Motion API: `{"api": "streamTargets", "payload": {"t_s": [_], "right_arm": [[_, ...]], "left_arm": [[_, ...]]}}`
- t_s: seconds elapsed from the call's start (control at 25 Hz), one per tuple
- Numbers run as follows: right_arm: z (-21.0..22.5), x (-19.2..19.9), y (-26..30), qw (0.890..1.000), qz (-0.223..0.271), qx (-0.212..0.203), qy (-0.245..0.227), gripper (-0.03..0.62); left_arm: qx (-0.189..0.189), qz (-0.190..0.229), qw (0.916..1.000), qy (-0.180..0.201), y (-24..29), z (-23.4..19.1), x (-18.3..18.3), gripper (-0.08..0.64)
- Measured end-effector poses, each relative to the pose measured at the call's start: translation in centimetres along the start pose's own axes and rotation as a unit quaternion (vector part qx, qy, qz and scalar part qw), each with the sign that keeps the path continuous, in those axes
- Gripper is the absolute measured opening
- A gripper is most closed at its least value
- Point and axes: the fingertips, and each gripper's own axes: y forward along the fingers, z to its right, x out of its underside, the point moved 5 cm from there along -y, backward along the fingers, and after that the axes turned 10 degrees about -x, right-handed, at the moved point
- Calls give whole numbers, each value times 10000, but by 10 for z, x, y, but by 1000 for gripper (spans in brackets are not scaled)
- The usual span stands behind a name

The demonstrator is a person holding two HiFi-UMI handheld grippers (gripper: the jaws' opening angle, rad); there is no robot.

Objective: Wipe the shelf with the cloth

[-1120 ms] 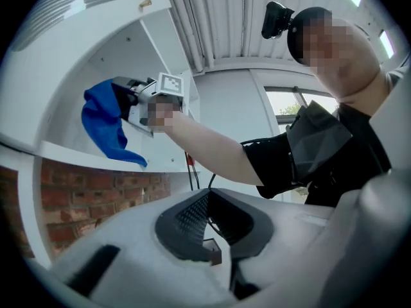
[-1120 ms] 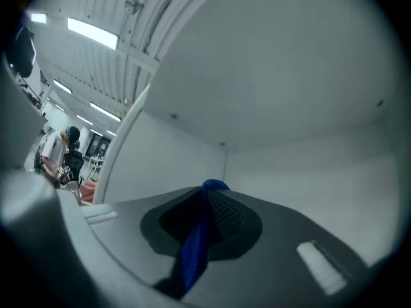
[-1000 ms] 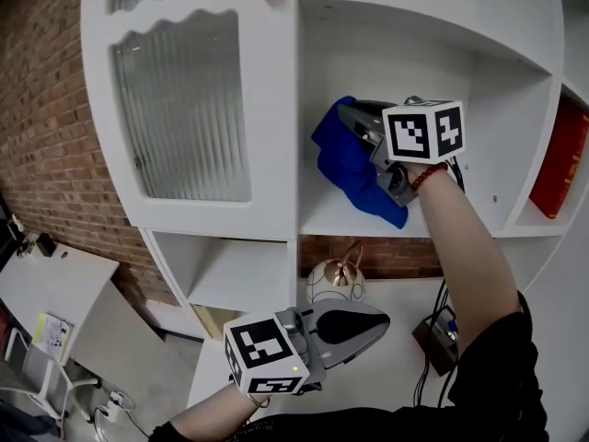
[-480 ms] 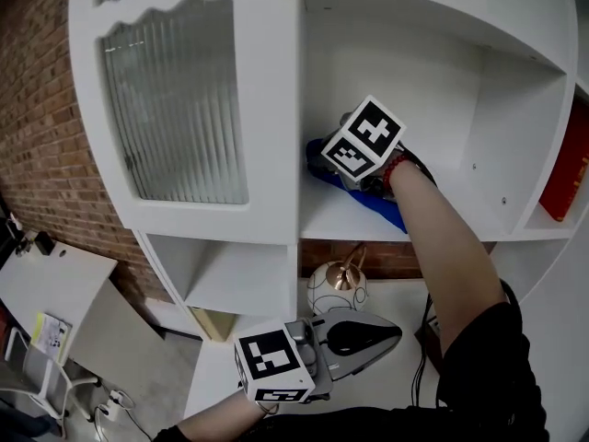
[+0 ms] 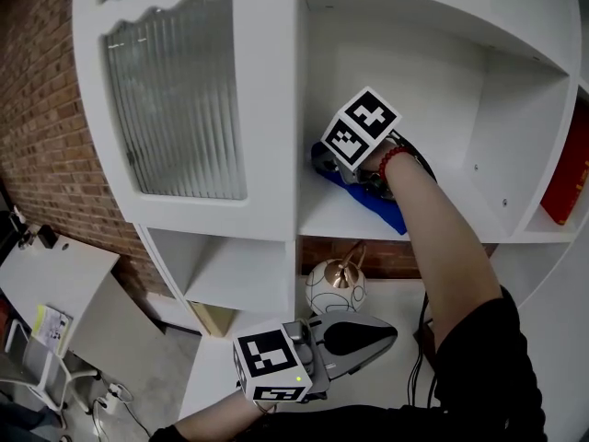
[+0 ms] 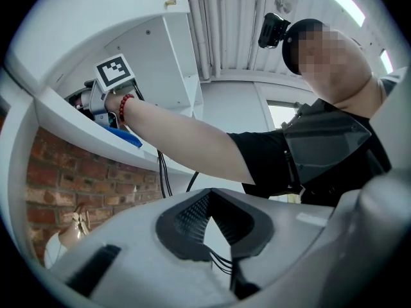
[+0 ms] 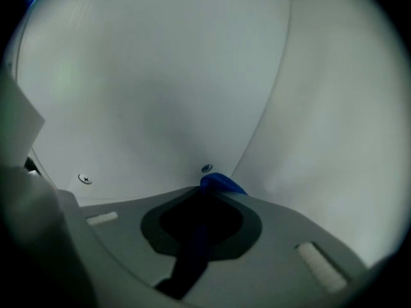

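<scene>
A blue cloth (image 5: pixel 379 206) lies crumpled on the white shelf (image 5: pixel 336 217), and one tail trails toward the front edge. My right gripper (image 5: pixel 324 162) reaches deep into the shelf's left back corner, shut on the cloth. In the right gripper view a blue fold (image 7: pixel 222 183) pokes out past the closed jaws of that gripper (image 7: pixel 207 196), right against the white back wall. My left gripper (image 5: pixel 386 331) hangs low, below the shelf, shut with nothing in it. In the left gripper view my left gripper (image 6: pixel 209 203) looks up at the shelf (image 6: pixel 64 117) and the cloth's edge (image 6: pixel 126 137).
A ribbed-glass cabinet door (image 5: pixel 175 99) stands left of the open compartment. A white partition (image 5: pixel 502 127) bounds it on the right, with a red book (image 5: pixel 569 168) beyond. Under the shelf are a round white ornament (image 5: pixel 336 285), cables and a brick wall (image 5: pixel 46 136).
My right gripper has carried the cloth leftward and deeper into the shelf's corner, turning its marker cube. The cloth now lies flatter. The left gripper has barely moved.
</scene>
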Motion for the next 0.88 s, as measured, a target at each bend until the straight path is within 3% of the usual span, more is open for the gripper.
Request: {"api": "streamTargets", "payload": {"t_s": [0.4, 0.88], "right_arm": [[26, 27, -26, 9944, 26, 642, 843, 25], [71, 96, -95, 9741, 11, 1506, 1687, 25]], "left_arm": [[-209, -31, 9998, -30, -3, 6, 0, -2], [-146, 114, 9993, -317, 2, 16, -2, -3]]}}
